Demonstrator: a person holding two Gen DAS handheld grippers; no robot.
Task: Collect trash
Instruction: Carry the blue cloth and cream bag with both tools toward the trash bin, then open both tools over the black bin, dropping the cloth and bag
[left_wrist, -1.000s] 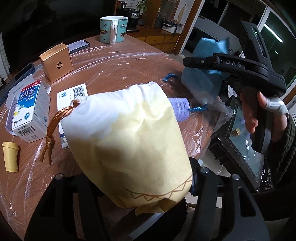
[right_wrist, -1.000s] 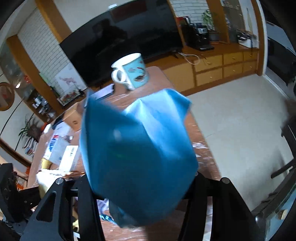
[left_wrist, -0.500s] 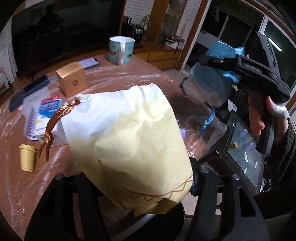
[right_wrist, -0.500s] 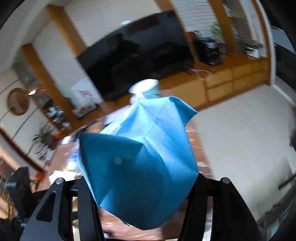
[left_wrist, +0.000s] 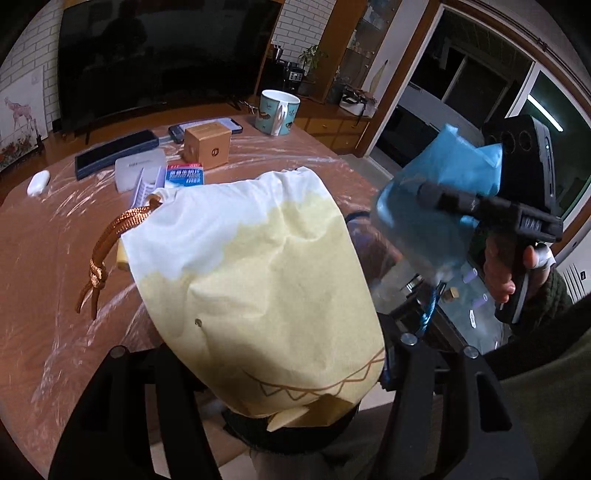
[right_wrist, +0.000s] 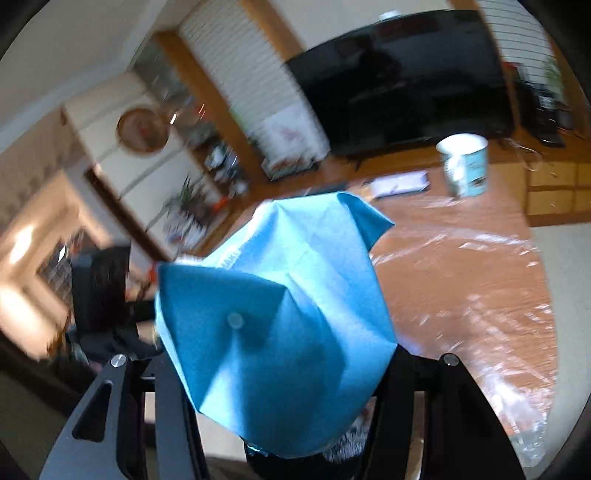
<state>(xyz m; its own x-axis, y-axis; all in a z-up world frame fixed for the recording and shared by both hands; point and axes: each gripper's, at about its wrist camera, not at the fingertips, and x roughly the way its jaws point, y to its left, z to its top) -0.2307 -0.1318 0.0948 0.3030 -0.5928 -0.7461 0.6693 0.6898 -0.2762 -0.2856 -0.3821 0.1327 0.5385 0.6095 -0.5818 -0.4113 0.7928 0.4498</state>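
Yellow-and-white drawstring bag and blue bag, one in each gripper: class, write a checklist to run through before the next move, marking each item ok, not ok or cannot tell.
1. Left gripper holds the yellow-and-white bag: ok.
2. Right gripper holds the blue bag: ok.
3. Both bags lifted off the table: ok.
4. Orange drawstring hanging free of the boxes on the table: ok, by the left wrist view.
5. A bin or drop spot for the bags identified: cannot tell.
6. Mug upright and away from both bags: ok.
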